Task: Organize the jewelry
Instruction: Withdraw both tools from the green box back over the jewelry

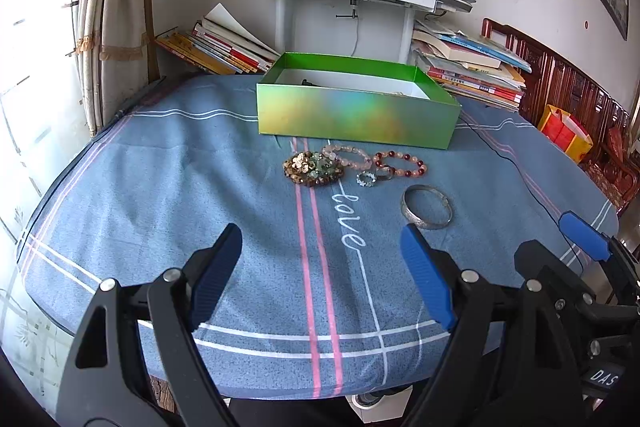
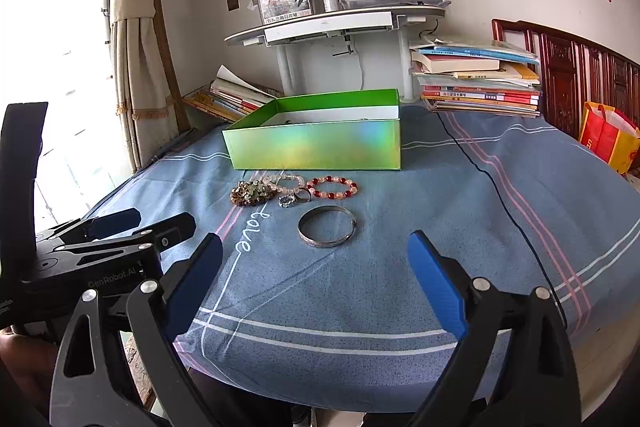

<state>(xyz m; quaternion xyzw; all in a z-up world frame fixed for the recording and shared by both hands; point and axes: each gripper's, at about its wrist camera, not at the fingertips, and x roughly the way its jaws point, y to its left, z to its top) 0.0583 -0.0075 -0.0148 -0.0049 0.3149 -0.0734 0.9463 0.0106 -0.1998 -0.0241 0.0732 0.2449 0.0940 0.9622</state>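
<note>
From my remote station, the left wrist view looked down into the green box [image 1: 356, 117] enough to show its white floor with a small dark item near the back left corner; the right wrist view caught mostly the box's front wall and little of the inside. The right view alone showed the left gripper's [image 1: 320, 263] side, low at its left edge. Both grippers hung angled down over the near part of the blue bedspread [image 1: 160, 187], jaws wide and empty; the right gripper [image 2: 314, 261] likewise held nothing. The jewelry lay in front of the box: a brown-and-green beaded cluster [image 1: 310, 169], a pale pink bead bracelet [image 1: 348, 155], a red-and-peach bead bracelet [image 1: 400, 163], two rings [image 1: 374, 177] touching, and nearer, a silver bangle [image 1: 427, 207] apart. Bare cloth lay open between fingers and bangle. A black cable [image 2: 492, 183] ran down the right side.
</note>
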